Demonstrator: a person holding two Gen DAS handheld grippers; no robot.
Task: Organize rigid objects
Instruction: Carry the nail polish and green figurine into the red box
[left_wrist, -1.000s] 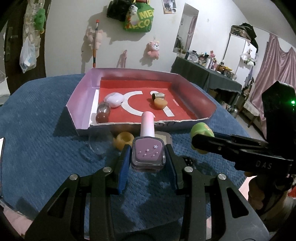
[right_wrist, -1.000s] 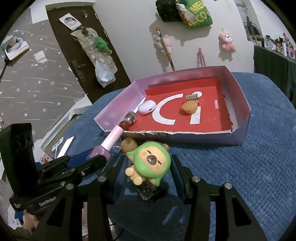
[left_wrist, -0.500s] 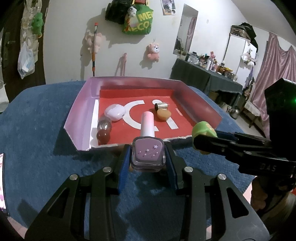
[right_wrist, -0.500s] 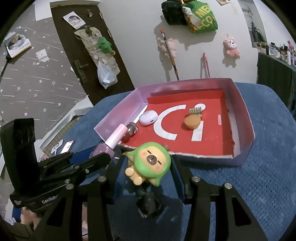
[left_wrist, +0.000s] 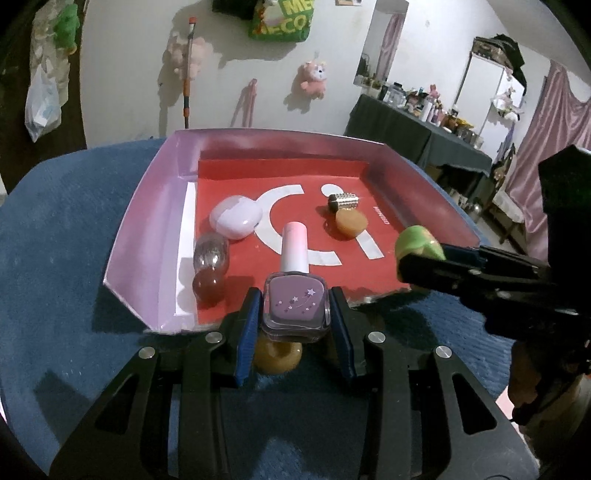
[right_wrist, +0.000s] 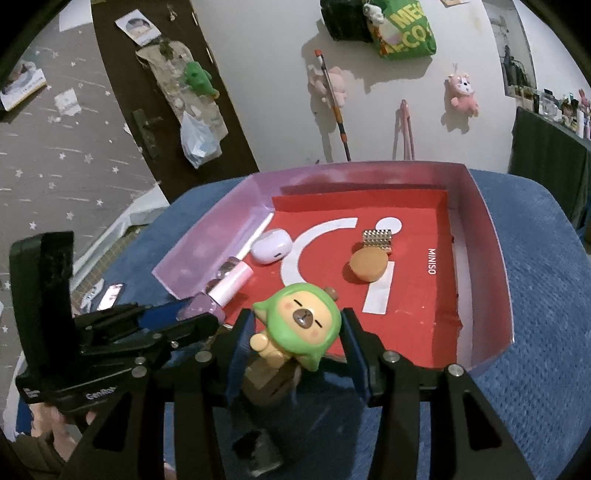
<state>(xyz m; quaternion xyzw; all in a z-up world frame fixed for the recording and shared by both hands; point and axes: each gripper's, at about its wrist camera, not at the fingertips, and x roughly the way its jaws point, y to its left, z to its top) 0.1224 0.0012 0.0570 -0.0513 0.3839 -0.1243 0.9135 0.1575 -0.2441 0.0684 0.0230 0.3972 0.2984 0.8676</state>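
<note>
My left gripper (left_wrist: 294, 297) is shut on a purple nail polish bottle (left_wrist: 295, 314) with a pink cap, held over the near edge of the pink-walled tray (left_wrist: 155, 221), cap pointing into it. In the right wrist view my right gripper (right_wrist: 297, 321) is shut on a green-hooded bear figurine (right_wrist: 299, 325), also at the near edge of the tray (right_wrist: 491, 258). The same figurine (left_wrist: 419, 243) shows at the right of the left wrist view. The left gripper (right_wrist: 192, 321) with the bottle (right_wrist: 229, 286) sits just left of the right one.
On the tray's red floor lie a lilac earbud case (left_wrist: 236, 218), an orange disc (left_wrist: 351, 223), a studded silver cylinder (left_wrist: 343, 201) and a clear-and-red capsule (left_wrist: 210, 266). A yellow ring (left_wrist: 277, 354) lies on the blue cloth (left_wrist: 55, 258) under the left gripper.
Both grippers have moved forward together with their objects, from over the blue cloth to the tray's near edge. The grips are unchanged.
</note>
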